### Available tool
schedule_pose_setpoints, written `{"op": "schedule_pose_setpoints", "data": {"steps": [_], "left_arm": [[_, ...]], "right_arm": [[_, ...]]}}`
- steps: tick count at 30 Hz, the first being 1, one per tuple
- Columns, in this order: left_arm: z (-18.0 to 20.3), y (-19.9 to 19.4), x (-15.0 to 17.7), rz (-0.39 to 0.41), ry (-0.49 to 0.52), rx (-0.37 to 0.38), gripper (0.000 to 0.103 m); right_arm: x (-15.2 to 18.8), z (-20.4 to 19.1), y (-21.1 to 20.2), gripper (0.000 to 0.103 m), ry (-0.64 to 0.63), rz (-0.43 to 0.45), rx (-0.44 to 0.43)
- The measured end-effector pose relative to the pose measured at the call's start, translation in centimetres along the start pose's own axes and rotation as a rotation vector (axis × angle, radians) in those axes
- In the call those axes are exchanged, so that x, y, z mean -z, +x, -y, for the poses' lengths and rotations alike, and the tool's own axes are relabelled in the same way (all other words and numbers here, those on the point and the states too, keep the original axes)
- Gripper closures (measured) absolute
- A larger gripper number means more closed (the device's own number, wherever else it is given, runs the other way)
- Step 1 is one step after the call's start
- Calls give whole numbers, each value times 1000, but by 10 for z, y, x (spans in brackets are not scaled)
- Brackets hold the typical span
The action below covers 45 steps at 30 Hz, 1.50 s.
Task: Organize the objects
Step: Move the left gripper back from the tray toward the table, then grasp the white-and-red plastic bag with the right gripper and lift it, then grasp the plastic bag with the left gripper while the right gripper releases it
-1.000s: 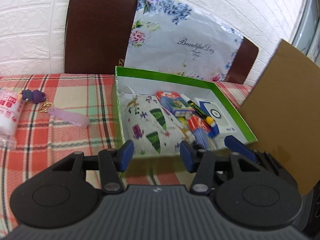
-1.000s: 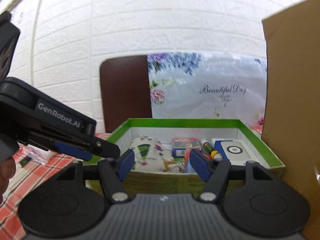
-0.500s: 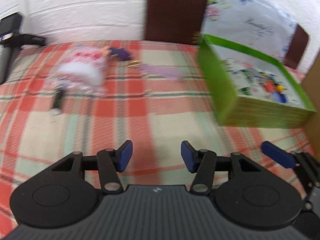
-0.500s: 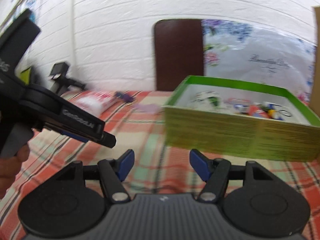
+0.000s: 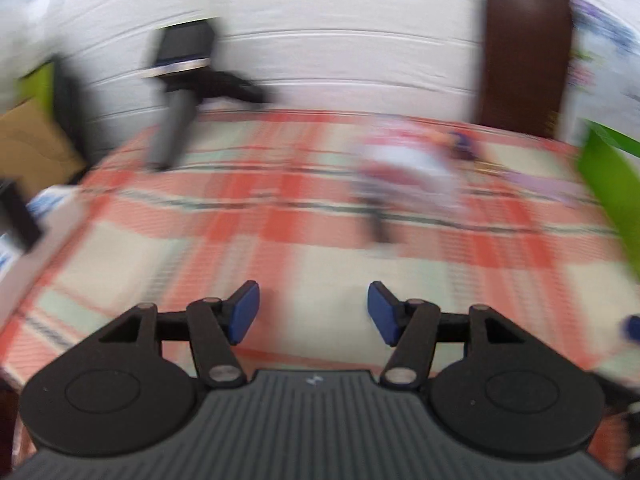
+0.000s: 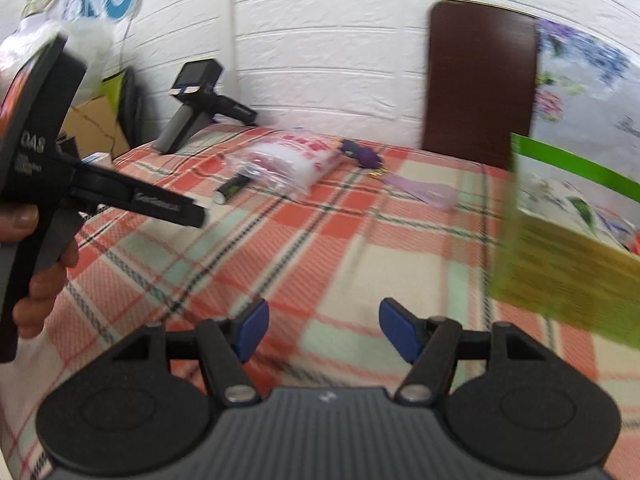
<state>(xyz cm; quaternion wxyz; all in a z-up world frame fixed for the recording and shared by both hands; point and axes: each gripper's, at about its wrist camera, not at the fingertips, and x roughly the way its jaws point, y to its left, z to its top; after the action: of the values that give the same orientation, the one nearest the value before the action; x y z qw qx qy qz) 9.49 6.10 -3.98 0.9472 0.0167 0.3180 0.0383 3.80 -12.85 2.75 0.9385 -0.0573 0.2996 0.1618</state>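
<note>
A green box [image 6: 568,256] holding a printed pouch and small items stands at the right of the plaid table; its edge shows in the blurred left wrist view [image 5: 612,184]. A pink-and-white plastic packet [image 6: 296,160] [image 5: 404,164], a small dark tube [image 6: 232,190], a purple keychain [image 6: 360,152] and a lilac strap [image 6: 424,190] lie on the cloth left of the box. My left gripper [image 5: 313,312] is open and empty above the cloth; it also shows at the left of the right wrist view [image 6: 192,216]. My right gripper [image 6: 323,330] is open and empty.
A black handheld device [image 6: 196,108] stands at the table's far left by the white brick wall. A brown chair back [image 6: 480,80] with a flowered bag [image 6: 584,92] is behind the table. A cardboard box [image 6: 92,128] sits beyond the left edge.
Both grippers have swung left, away from the green box and toward the loose items on the cloth. The box has slid to the right edge of both views. Both stay open.
</note>
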Motion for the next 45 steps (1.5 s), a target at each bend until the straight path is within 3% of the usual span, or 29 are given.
{"op": "schedule_pose_setpoints", "data": {"steps": [2,3,5,11,14,16,17,20,23,26,34,37,38,39,43,45], "left_arm": [[-31,6,14,67,-99,9,18],[-49,7,17,71,-205,90,19],[-65,6,19,103,-310,149,19],[-58,7,18,113,-294,164,19],[-59,10,20,116,-306,174,19],[-60,12,21,117,-306,175,19],[-60,12,20,117,-307,176,19],[-61,12,21,118,-312,179,19],[-61,11,21,118,-311,179,19],[-61,11,21,118,-311,180,19],[-58,12,19,104,-295,167,18],[-54,13,18,90,-270,151,17],[-52,13,17,83,-254,140,17],[-48,12,16,74,-232,127,16],[-34,-15,20,61,-171,60,16],[-30,-40,25,34,-215,151,16]], "right_arm": [[-15,-6,14,40,-7,15,-18],[-24,-7,22,40,1,24,-26],[-46,-8,43,39,50,43,-45],[-109,5,130,26,327,-7,-121],[-120,18,174,15,480,-82,-144],[-122,21,189,7,502,-67,-165],[-125,19,193,9,469,-78,-146],[-129,14,193,39,393,-100,-121],[-124,15,181,47,344,-120,-140],[-106,14,155,48,283,-114,-140],[-6,17,22,44,125,-78,-200],[26,7,-24,38,103,-50,-202],[33,4,-33,32,88,-41,-196],[37,3,-39,24,77,-39,-197],[40,6,-53,16,50,-38,-198],[44,11,-56,12,57,-39,-216]]}}
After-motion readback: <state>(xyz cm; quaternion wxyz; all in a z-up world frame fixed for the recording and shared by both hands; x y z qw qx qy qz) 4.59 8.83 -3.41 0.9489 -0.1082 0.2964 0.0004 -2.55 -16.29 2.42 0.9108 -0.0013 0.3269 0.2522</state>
